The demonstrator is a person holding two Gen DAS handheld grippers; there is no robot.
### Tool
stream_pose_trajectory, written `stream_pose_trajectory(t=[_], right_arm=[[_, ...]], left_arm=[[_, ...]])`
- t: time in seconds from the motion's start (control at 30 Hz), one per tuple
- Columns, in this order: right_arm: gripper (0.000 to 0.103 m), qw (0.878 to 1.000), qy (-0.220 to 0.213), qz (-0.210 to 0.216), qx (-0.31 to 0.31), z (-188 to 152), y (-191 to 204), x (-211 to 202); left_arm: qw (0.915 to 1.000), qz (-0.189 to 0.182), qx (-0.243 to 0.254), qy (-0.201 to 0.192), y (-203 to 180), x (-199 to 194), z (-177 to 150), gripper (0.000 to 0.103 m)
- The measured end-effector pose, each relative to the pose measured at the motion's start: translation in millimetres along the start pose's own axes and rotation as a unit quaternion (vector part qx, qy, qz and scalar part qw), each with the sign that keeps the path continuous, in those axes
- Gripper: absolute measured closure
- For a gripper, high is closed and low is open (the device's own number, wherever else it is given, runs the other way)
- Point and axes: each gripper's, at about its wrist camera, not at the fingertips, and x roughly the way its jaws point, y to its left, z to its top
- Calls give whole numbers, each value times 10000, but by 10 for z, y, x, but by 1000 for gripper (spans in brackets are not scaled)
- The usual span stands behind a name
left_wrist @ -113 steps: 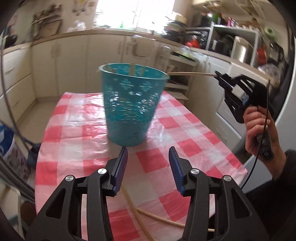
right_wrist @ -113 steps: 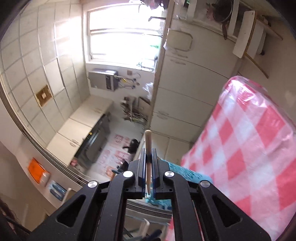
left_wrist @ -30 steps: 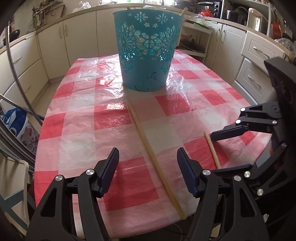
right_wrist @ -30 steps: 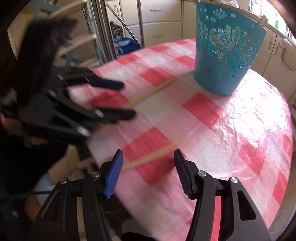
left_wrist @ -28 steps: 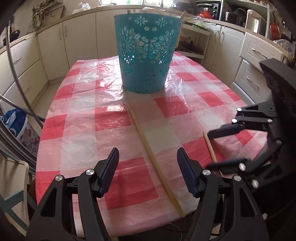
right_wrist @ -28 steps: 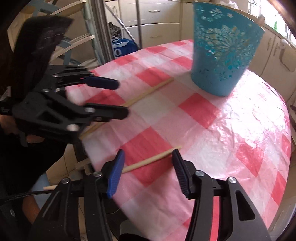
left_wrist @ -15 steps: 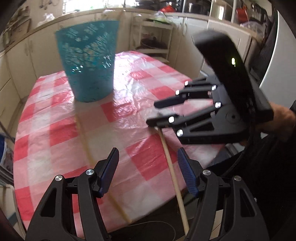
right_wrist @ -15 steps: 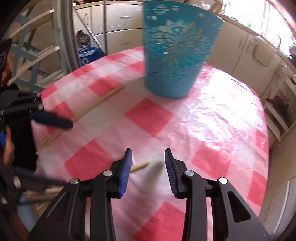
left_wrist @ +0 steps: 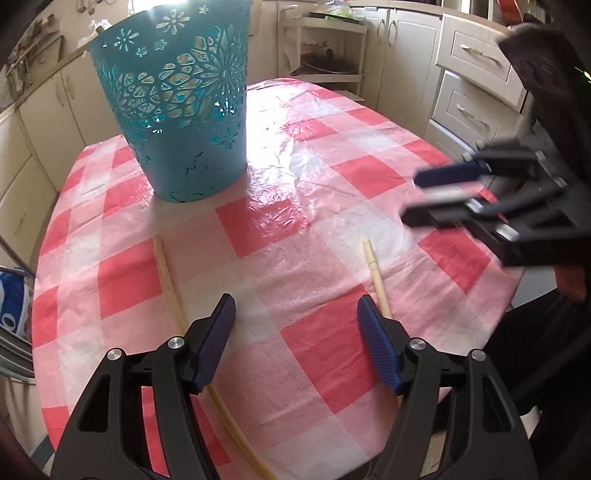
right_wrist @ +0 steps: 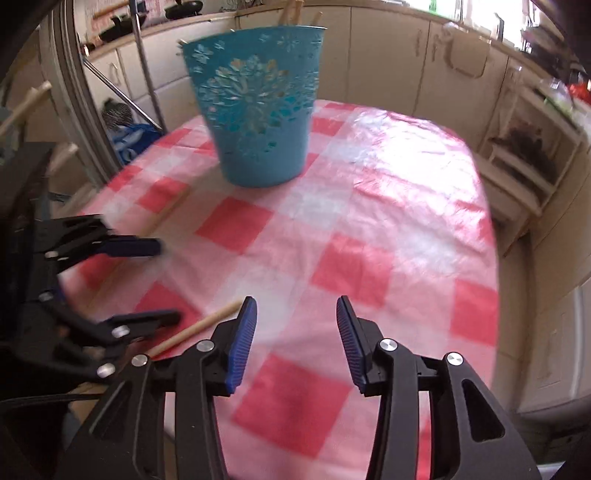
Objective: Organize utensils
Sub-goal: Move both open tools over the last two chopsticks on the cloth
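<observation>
A teal cut-out basket stands on the red-checked table, with wooden utensil handles sticking out of its top in the right wrist view, where the basket is at the far side. Two long wooden sticks lie on the cloth: a left stick and a right stick. My left gripper is open and empty, low over the near table edge between the two sticks. My right gripper is open and empty, hovering over the table's right side; it also shows in the left wrist view.
Cream kitchen cabinets and a shelf rack surround the table. A metal chair frame and a blue bag stand past the table's left edge. The table edge is close on the right.
A second ago the right gripper was low by the right stick; it has since lifted and swung away to the right. My left gripper has shifted so both sticks flank it. Earlier, the right gripper held a stick over the basket.
</observation>
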Motion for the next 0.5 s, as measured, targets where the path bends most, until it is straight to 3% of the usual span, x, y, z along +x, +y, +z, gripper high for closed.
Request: stream_pose_trajectory(t=[0.07, 0.13, 0.23, 0.4, 0.5], right_arm=[[61, 9988, 6, 360, 336, -55, 53, -42], [76, 9954, 90, 662, 682, -118, 153, -7], [85, 9926, 215, 719, 952, -206, 329, 56], [86, 9930, 217, 360, 1101, -178, 496, 183], [89, 9968, 245, 32, 757, -91, 582, 213]], left_arm=[[9996, -47, -240, -134, 109, -72, -22, 37], [9984, 31, -507, -257, 249, -174, -70, 37], [9956, 176, -846, -359, 440, -284, -119, 37], [9922, 343, -1178, -235, 690, -270, -124, 37], [9891, 357, -1423, -156, 846, -225, -88, 37]])
